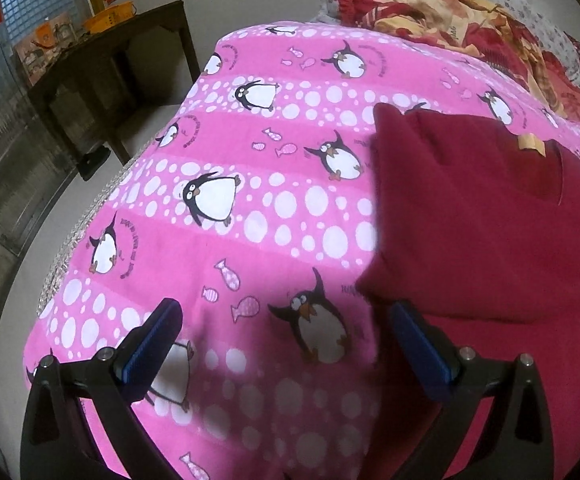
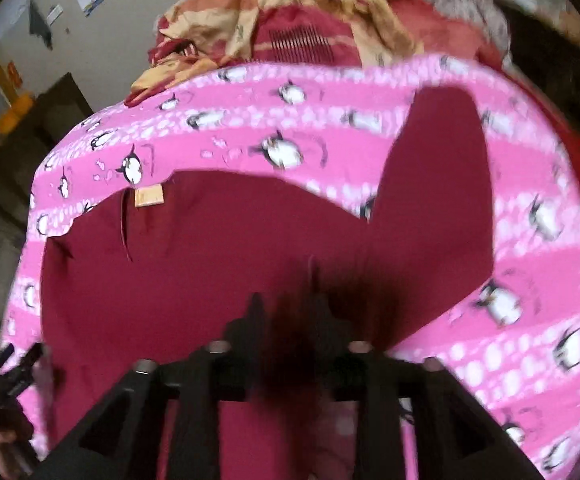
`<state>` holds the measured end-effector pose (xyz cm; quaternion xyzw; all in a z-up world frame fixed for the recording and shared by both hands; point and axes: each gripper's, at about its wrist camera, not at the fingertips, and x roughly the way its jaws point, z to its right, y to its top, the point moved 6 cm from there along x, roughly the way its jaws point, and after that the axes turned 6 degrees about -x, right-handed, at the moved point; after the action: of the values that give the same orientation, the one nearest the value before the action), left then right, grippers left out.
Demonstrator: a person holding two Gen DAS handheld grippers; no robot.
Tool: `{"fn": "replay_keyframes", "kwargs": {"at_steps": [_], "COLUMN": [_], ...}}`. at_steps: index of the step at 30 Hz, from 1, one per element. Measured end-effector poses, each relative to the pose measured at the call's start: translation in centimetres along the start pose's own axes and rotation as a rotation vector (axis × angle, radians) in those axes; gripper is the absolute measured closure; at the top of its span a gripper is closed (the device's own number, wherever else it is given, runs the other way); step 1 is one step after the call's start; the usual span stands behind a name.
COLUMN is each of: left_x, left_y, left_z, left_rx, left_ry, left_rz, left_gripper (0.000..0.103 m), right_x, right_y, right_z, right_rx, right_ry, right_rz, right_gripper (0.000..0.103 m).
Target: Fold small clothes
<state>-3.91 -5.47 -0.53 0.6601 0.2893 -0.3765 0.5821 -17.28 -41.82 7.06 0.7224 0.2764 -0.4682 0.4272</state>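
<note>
Your left gripper (image 1: 282, 316) hangs over the pink penguin sheet (image 1: 226, 152) with its blue-padded fingers (image 1: 158, 332) spread wide apart and nothing between them; the right-hand pad sits just at the edge of the dark red garment (image 1: 490, 240). That garment lies spread on the bed, on the right side of your left wrist view, with a small tan label (image 1: 530, 145) near its neckline. Far left in that view, a dark wooden side table (image 1: 130, 40) stands against the wall. Behind the sheet, a crumpled red and yellow blanket (image 1: 450, 12) is heaped at the head of the bed.

Your right gripper (image 2: 286, 308) points down onto the middle of the same red garment (image 2: 210, 240), whose sleeve (image 2: 438, 184) stretches up and away on the right. This view is blurred; the fingertips stand slightly apart with a dark smear between them, and you cannot tell whether cloth is pinched there.
</note>
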Motion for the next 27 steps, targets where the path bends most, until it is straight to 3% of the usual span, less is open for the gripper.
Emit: {"fn": "replay_keyframes", "kwargs": {"at_steps": [2,7,11,12,14,18,20,23,27], "left_x": [0.4,2.0,2.8,3.0,3.4,4.0,4.5,5.1,4.5], "left_y": [0.4,1.0,1.4,1.4,1.4,1.6,1.7,1.7,1.9], "left_z": [-0.1,0.0,-0.3,-0.4,-0.5,-0.9,-1.1,-1.5,-1.8], "left_rx": [-0.016,-0.018,-0.040,-0.044,-0.052,-0.069,-0.074,-0.076,-0.080], "left_ry": [-0.005,0.009,0.002,-0.001,-0.008,-0.018,-0.010,-0.002,-0.005], "left_rz": [-0.003,-0.014,-0.024,-0.026,-0.033,-0.044,-0.054,-0.074,-0.059], "left_gripper": [0.000,0.000,0.000,0.000,0.000,0.000,0.000,0.000,0.000], "right_x": [-0.8,1.6,5.7,6.8,9.2,14.5,15.8,15.5,12.6], "right_y": [1.0,3.2,3.6,3.6,3.3,3.5,3.9,4.6,4.1], "right_z": [-2.5,-14.6,-23.7,-25.4,-28.0,-30.3,-31.1,-31.2,-28.2], "right_rx": [-0.032,-0.191,-0.339,-0.366,-0.406,-0.365,-0.364,-0.353,-0.359], "right_ry": [0.063,0.364,0.432,0.437,0.434,0.403,0.386,0.393,0.393], "right_rz": [0.039,0.011,-0.050,-0.069,-0.115,-0.172,-0.148,-0.135,-0.130], "right_gripper": [0.049,0.049,0.050,0.052,0.076,0.078,0.078,0.078,0.078]}}
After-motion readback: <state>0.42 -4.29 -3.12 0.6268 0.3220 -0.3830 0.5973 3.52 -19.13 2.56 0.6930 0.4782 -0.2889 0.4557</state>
